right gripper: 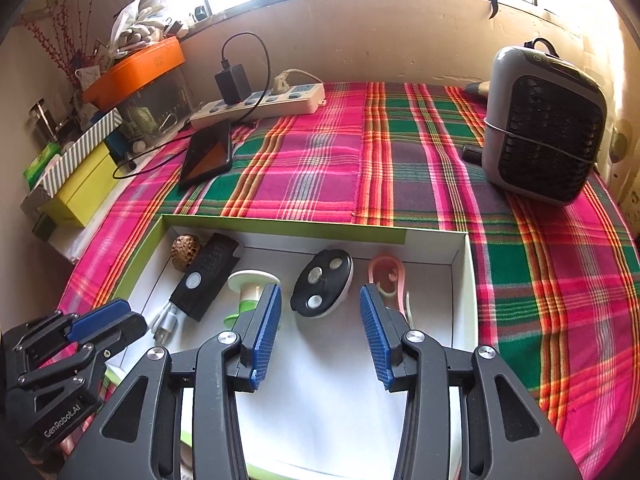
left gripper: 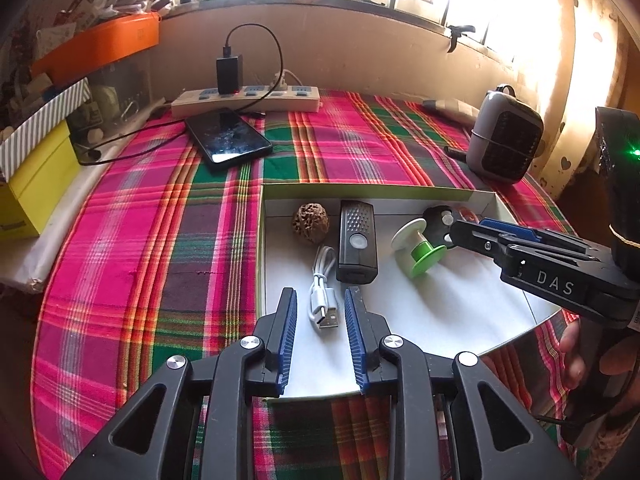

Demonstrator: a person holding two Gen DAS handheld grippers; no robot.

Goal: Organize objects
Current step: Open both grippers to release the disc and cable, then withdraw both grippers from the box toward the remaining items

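Our left gripper [left gripper: 321,304] hangs over the near left part of the shallow white box [left gripper: 432,312], jaws parted narrowly, with the coiled white USB cable [left gripper: 322,300] lying loose between them and no pad pressing on it. Our right gripper [right gripper: 320,300] stands a little wider apart over the box's right side; the black round gadget [right gripper: 322,282] lies just past its tips, gripped by nothing. Beside these in the box we see a green-and-white spool [left gripper: 418,246], a black rectangular device [left gripper: 357,242], a walnut [left gripper: 310,223] in the far left corner and a pink piece [right gripper: 388,274] toward the far right corner. The box rests on the table's plaid cloth [left gripper: 160,240]; farther off lie a phone [left gripper: 228,139], a power strip [left gripper: 246,100] and a small grey heater [right gripper: 546,132].
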